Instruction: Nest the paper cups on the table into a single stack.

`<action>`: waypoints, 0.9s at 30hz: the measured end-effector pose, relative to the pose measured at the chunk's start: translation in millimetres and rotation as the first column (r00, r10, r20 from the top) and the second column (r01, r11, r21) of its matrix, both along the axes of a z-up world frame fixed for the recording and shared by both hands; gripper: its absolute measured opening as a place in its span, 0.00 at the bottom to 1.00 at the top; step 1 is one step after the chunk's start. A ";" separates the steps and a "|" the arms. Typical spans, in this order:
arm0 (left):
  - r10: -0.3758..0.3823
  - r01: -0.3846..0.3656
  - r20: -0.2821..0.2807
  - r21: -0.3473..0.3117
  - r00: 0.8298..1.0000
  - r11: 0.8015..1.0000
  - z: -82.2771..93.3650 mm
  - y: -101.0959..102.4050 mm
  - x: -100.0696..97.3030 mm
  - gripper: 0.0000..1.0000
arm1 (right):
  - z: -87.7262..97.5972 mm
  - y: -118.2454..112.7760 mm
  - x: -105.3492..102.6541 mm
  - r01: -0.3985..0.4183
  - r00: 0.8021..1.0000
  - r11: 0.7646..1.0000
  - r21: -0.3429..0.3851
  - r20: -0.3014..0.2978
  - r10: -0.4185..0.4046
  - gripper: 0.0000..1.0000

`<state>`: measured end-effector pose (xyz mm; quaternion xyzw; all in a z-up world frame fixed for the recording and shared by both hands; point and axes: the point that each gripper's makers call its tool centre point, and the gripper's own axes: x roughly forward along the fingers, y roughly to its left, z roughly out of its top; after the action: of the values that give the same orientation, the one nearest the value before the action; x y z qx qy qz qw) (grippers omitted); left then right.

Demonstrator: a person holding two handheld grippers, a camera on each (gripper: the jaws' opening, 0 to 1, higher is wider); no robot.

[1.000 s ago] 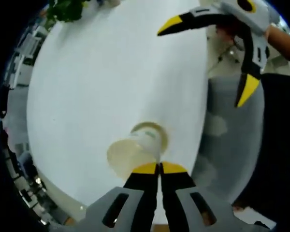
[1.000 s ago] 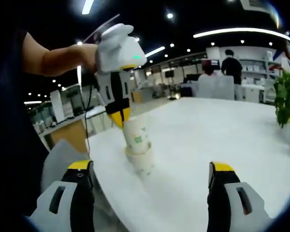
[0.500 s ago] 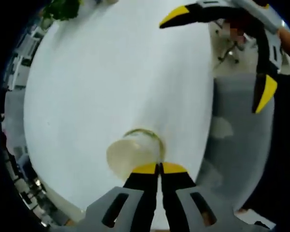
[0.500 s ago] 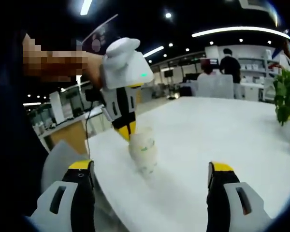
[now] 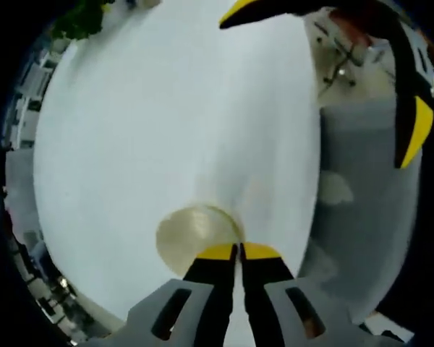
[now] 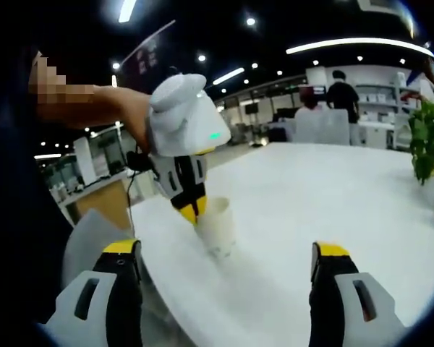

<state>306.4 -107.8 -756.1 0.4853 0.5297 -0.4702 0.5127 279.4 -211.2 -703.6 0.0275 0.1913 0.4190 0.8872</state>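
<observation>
The paper cup stack [image 6: 218, 230] stands near the edge of the white table [image 6: 333, 195]. From above, in the left gripper view, it is one round cream opening [image 5: 190, 236]. My left gripper [image 5: 239, 250] is shut on the near rim of the top cup. The right gripper view has the left gripper [image 6: 192, 212] coming down from a person's hand onto that rim. My right gripper [image 6: 224, 249] is open, its yellow-tipped jaws wide apart on the near side of the stack and touching nothing. In the left gripper view it [image 5: 325, 72] hangs open over the table's edge.
A green plant [image 6: 427, 148] stands at the table's far side, also in the left gripper view [image 5: 79, 18]. A grey chair [image 6: 87, 231] sits beside the table edge close to the stack. People [image 6: 343, 94] stand far behind in the office.
My left gripper has gone down with the top cup, which has sunk into the cup beneath it. The stack is shorter, with one rim showing. My right gripper has stayed open.
</observation>
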 end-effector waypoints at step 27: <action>0.076 -0.041 0.091 -0.337 0.993 0.941 30.6 -6.2 30.3 0.78 | 12.7 4.6 9.4 -0.012 0.999 1.000 -0.019 0.036 0.012 0.98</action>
<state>336.8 -113.9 -725.4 0.3988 0.4293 -0.5121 0.6281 288.8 -206.6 -690.9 0.0105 0.1790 0.4230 0.8882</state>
